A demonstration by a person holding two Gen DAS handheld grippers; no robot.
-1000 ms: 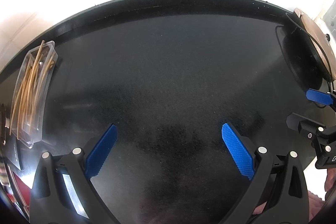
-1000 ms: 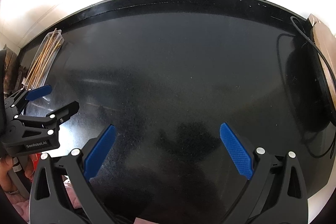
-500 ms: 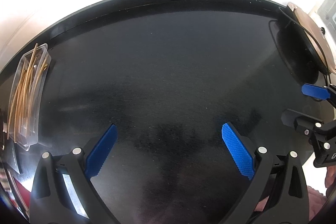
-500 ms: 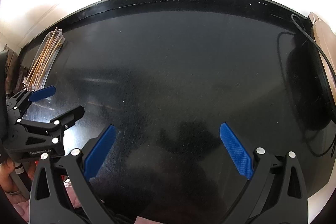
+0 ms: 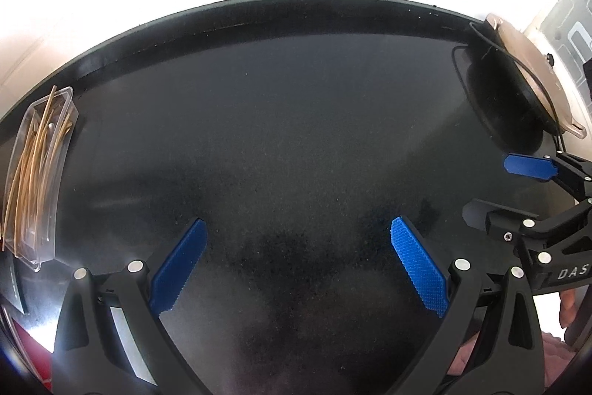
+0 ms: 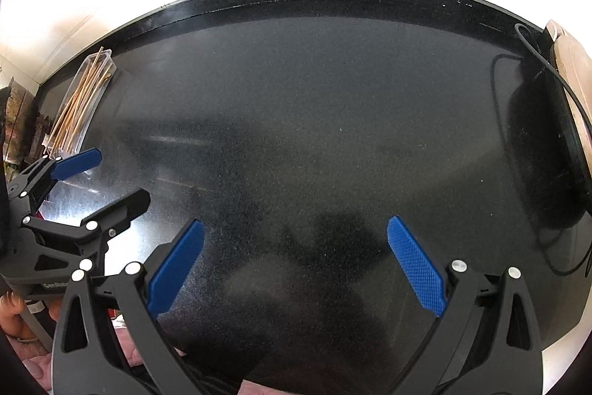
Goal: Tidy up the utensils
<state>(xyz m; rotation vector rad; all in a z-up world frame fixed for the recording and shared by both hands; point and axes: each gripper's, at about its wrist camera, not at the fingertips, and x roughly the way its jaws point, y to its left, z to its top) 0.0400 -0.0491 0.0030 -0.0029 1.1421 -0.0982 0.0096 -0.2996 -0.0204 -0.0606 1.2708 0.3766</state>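
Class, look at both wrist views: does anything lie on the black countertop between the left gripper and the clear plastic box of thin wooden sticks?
Nothing visible does: only bare black countertop separates the left gripper from the clear plastic box of thin wooden sticks.

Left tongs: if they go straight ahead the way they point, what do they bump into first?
Probably nothing but the black countertop. The left tongs are open and empty, and no object lies ahead. The clear box of sticks sits off to the left, out of their line.
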